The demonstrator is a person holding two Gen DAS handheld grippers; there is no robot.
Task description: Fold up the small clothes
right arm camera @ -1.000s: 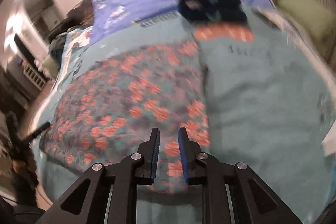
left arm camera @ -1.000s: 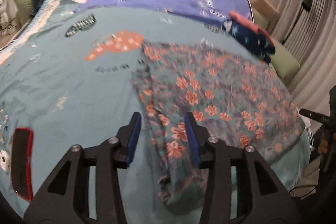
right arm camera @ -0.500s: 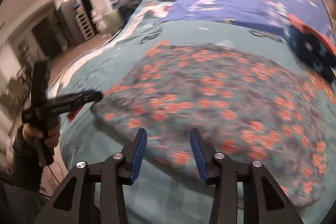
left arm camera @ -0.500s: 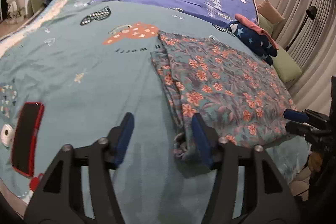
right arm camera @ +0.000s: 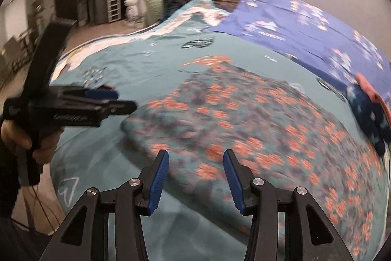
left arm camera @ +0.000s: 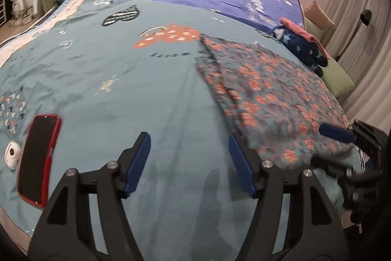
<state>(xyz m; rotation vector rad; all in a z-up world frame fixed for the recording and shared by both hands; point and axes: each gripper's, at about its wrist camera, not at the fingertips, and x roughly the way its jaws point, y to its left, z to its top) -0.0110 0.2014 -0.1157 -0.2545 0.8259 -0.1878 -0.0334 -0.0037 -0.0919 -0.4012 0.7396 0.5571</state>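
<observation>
Floral cloth (left arm camera: 273, 99) lies folded flat on the teal bedspread (left arm camera: 122, 80), toward the bed's right side and near edge. The left gripper (left arm camera: 189, 163) hangs over bare bedspread just left of the cloth, its blue pads spreading wider with nothing between them. The right gripper (right arm camera: 195, 177) hovers above the cloth's near edge, jaws also opening and empty. A red-cased phone (left arm camera: 38, 158) lies at far left.

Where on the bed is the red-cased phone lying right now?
In the left wrist view, the red-cased phone lies at the teal bedspread's near left edge, beside a small white round gadget.
</observation>
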